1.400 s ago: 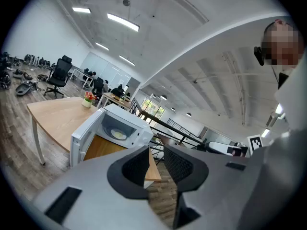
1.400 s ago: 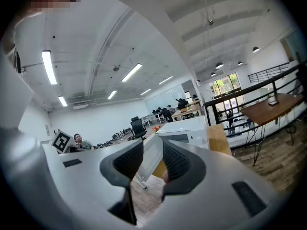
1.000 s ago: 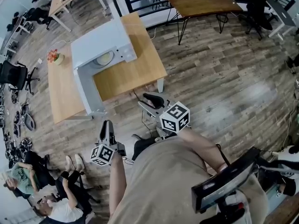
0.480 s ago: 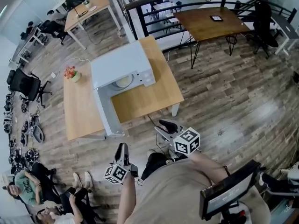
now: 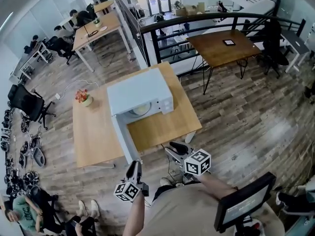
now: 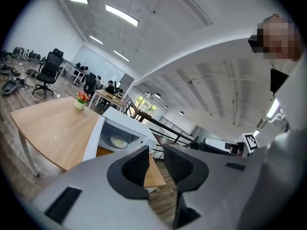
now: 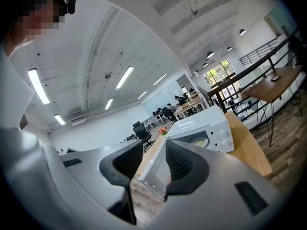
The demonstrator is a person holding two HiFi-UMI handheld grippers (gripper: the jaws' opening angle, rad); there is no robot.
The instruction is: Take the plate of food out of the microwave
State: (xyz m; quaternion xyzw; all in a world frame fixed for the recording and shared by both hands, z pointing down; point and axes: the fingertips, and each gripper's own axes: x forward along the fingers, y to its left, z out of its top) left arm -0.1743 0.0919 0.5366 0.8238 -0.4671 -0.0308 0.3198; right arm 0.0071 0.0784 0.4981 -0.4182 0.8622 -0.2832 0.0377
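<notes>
A white microwave [image 5: 140,95] stands on a wooden table [image 5: 96,132] with its door [image 5: 121,140] swung open toward me. Inside sits a pale plate of food [image 5: 141,109], also seen in the left gripper view [image 6: 118,141] and the right gripper view [image 7: 200,140]. Both grippers hang in the air short of the table's near edge, well apart from the microwave. My left gripper [image 5: 133,167] is open, its jaws a little apart with nothing between them. My right gripper [image 5: 173,147] is likewise open and empty.
A small pot of red flowers [image 5: 83,97] stands on the table left of the microwave. A black railing [image 5: 197,26] and a second wooden table [image 5: 224,45] lie behind. People sit at desks [image 5: 96,21] far back, and office chairs [image 5: 22,102] stand at the left.
Both grippers have come closer to the table and the open microwave, which now sits nearer in the head view. Their jaws look unchanged.
</notes>
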